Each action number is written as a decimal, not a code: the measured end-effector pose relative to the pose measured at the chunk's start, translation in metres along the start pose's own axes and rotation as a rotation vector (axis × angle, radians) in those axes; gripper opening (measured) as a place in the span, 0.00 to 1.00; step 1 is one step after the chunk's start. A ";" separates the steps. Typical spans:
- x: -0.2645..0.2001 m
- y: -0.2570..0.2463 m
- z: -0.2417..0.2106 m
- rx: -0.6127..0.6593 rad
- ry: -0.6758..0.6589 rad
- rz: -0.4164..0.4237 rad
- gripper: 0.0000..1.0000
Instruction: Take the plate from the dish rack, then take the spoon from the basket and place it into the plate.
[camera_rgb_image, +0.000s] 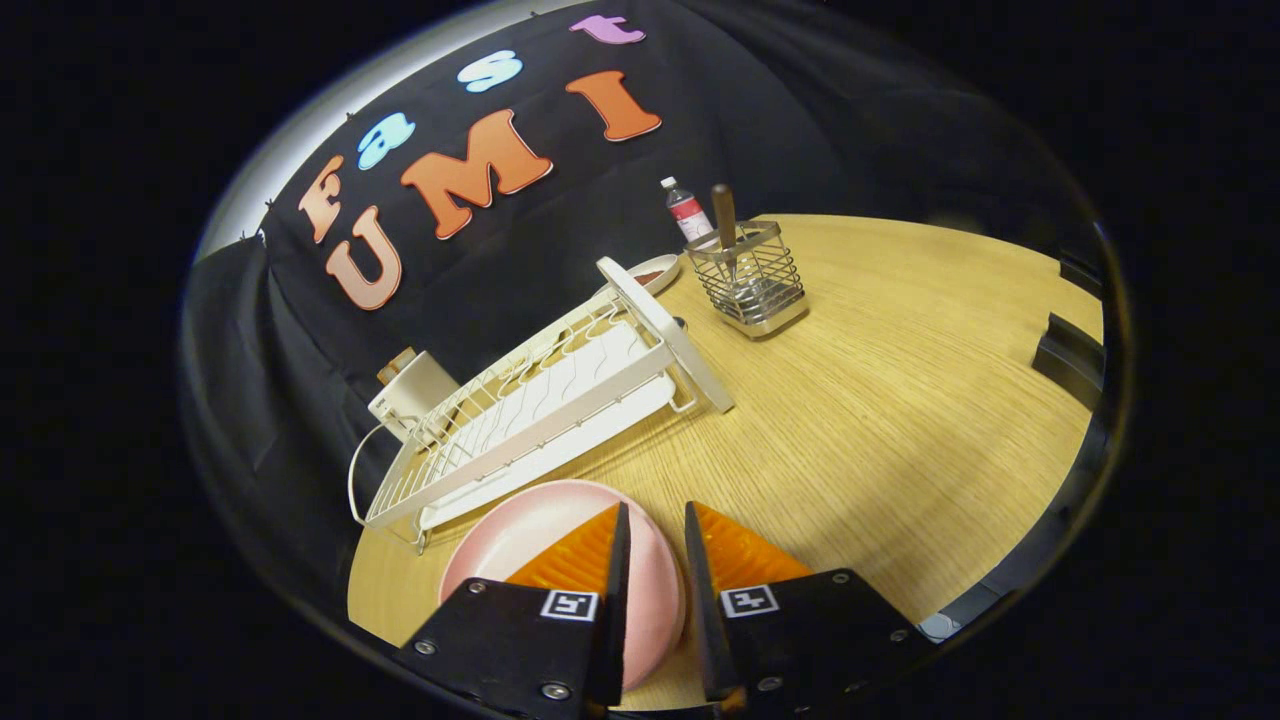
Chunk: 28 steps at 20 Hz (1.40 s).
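Even overhead light falls on the wooden counter (900, 400), bright and without glare; the booth's cloth wall behind stays dark. The dish rack (540, 410) and basket (750, 275) cast short soft shadows. Fisheye distortion bends the counter's edges; focus is sharp throughout.

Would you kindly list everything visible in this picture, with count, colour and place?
table: one, light wood, under everything.
plate: one, pink, on the table beside the rack's near end, its rim between the fingers.
dish rack: one, white wire, no dishes in it, ahead of the plate.
basket: one, metal wire, beyond the rack.
spoon: one, brown handle sticking up from the basket.
bottle: one, clear with red label, behind the basket.
small dish: one, white with something dark inside, by the rack's far end.
white box: one, behind the rack.
tool: one, fingers slightly apart around the plate's rim; whether they press on it is unclear.
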<state>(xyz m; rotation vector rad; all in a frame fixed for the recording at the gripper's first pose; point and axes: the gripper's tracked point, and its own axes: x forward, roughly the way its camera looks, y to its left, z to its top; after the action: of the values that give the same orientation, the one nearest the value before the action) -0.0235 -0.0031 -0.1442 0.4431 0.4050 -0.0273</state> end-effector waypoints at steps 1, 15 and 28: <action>-0.001 -0.002 0.007 -0.034 -0.022 -0.008 0.38; -0.007 -0.032 0.126 -0.478 -0.276 -0.138 0.98; 0.066 -0.054 0.208 -0.558 -0.457 -0.189 0.98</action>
<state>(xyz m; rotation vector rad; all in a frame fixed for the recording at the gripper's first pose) 0.1089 -0.1354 -0.0204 -0.1579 -0.0075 -0.1908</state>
